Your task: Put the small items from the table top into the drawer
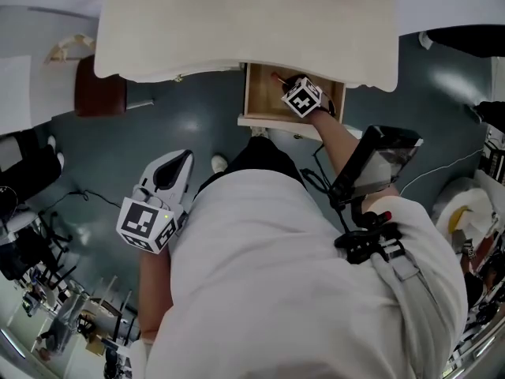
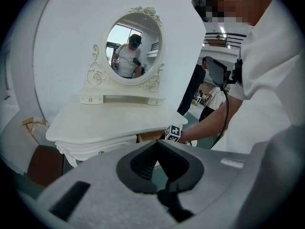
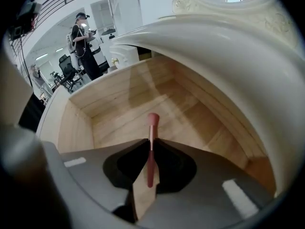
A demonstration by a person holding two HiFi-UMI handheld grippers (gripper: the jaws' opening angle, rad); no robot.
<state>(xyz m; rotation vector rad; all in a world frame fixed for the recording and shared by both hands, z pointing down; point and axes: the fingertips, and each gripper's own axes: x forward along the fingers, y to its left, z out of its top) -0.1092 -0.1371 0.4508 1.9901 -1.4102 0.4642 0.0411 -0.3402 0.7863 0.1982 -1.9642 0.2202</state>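
The wooden drawer (image 1: 256, 93) stands pulled out from under the white dressing table (image 1: 237, 22). My right gripper (image 1: 281, 81) reaches into it, shut on a slim pink stick (image 3: 153, 120) whose rounded end pokes out past the jaw tips. In the right gripper view, my right gripper (image 3: 151, 141) hangs over the bare drawer floor (image 3: 143, 104). My left gripper (image 1: 184, 158) hangs low at the person's left side, away from the table. Seen in its own view, my left gripper (image 2: 158, 142) has its tips together with nothing between them. The table top (image 2: 109, 118) looks bare.
An oval mirror (image 2: 133, 46) stands at the back of the table. A brown stool (image 1: 101, 93) sits left of the table. Cables and chair legs crowd the floor at the far left (image 1: 31, 235). A person (image 3: 83, 39) stands in the background.
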